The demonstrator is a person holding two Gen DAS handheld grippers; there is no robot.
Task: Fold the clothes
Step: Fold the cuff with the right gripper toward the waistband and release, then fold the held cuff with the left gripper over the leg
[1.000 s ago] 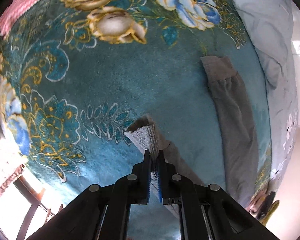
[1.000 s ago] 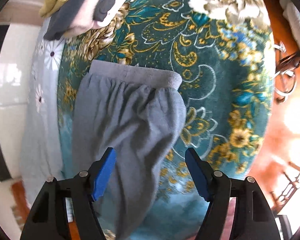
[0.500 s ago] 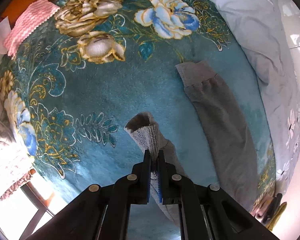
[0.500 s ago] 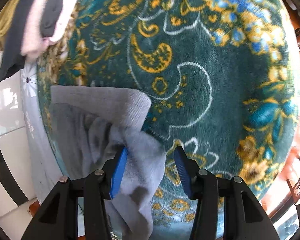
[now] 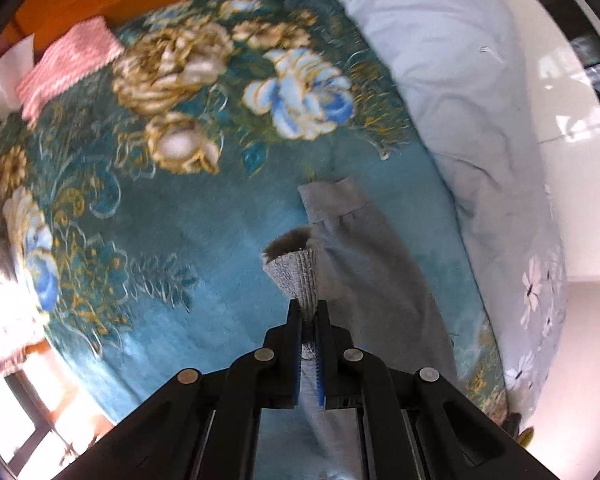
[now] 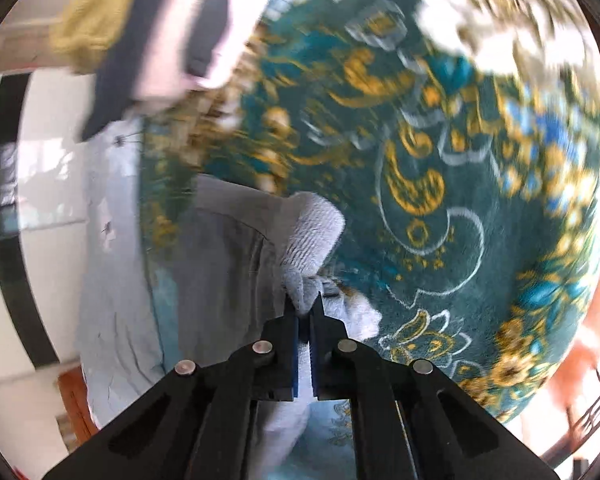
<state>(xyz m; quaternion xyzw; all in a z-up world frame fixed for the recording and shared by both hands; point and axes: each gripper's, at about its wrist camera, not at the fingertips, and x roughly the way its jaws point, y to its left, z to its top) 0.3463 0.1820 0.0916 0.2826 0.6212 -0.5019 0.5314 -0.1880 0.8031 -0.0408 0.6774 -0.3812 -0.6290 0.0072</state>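
Note:
Grey sweatpants lie on a teal floral blanket (image 5: 203,216). In the left wrist view my left gripper (image 5: 308,312) is shut on one ribbed leg cuff (image 5: 293,266) and holds it lifted beside the other leg (image 5: 374,264), which lies flat. In the right wrist view my right gripper (image 6: 303,306) is shut on the waistband corner (image 6: 312,236), pulled up above the bunched grey fabric (image 6: 223,264). That view is blurred by motion.
A pale blue floral quilt (image 5: 468,92) lies along the blanket's right side. A pink knitted cloth (image 5: 65,64) sits at the far left corner. A pile of dark, white and yellow clothes (image 6: 151,28) lies beyond the waistband. The blanket (image 6: 480,208) extends to the right.
My right gripper came down on the waistband and closed on it, lifting the corner. My left gripper carried its cuff toward the other leg's cuff.

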